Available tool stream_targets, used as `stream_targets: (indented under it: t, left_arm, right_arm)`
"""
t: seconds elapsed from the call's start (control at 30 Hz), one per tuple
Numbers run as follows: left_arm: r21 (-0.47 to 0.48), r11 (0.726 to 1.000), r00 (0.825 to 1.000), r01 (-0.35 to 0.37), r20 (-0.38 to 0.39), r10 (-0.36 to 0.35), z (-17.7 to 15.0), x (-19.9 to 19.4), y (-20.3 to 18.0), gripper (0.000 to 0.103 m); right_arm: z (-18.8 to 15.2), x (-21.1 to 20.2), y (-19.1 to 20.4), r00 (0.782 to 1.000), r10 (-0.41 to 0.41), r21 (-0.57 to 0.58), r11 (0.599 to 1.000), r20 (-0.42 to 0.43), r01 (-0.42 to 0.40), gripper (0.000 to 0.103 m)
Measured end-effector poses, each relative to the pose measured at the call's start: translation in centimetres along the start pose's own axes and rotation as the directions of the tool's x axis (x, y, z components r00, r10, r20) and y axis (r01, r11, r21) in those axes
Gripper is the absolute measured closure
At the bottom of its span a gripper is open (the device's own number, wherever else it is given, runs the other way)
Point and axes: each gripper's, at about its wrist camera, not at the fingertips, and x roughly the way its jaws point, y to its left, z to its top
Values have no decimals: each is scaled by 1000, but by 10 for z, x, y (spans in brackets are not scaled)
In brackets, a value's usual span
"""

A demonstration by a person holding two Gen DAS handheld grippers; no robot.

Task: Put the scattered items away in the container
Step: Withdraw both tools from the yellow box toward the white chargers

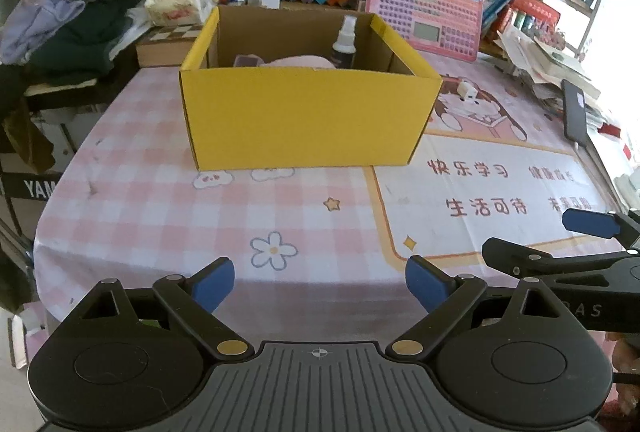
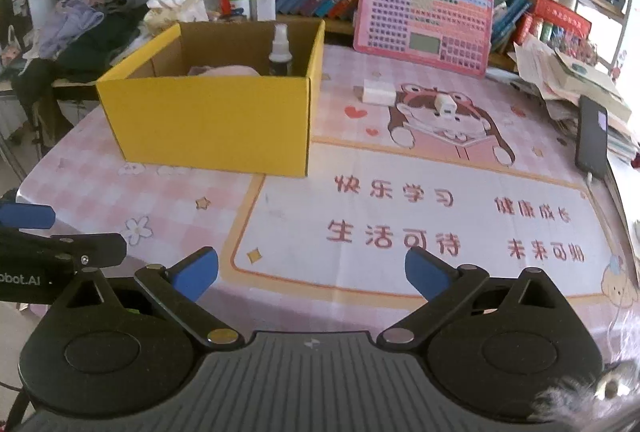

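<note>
Meanwhile, both grippers, left [image 1: 320, 286] and right [image 2: 312, 274], hung released and empty above the table [image 2: 400, 168]. The yellow box [image 2: 212, 120] held a spray bottle [image 2: 279, 50]; two white chargers [image 2: 378, 92] [image 2: 445, 107] lay well right of it.

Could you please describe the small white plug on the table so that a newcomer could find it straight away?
Start at the yellow box on the pink checked tablecloth, then look right to the printed cartoon bear. The small white plug sits on the bear's head. The white item just left of it, a flat white block, is larger and lies off the bear.
</note>
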Motion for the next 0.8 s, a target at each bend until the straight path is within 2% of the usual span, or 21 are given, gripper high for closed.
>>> stream_targets:
  t: [0.4,0.8]
  left_arm:
    - [20,998,996,62,-64,-60,0,20,-12,8]
    - [79,989,987,125,-111,-116,14,46,-51,8]
  right_arm:
    - [-10,1,-17,997,-55,44,997,-49,57,2]
    - [-15,4,-64,988,-139,132,980,-72,147,2]
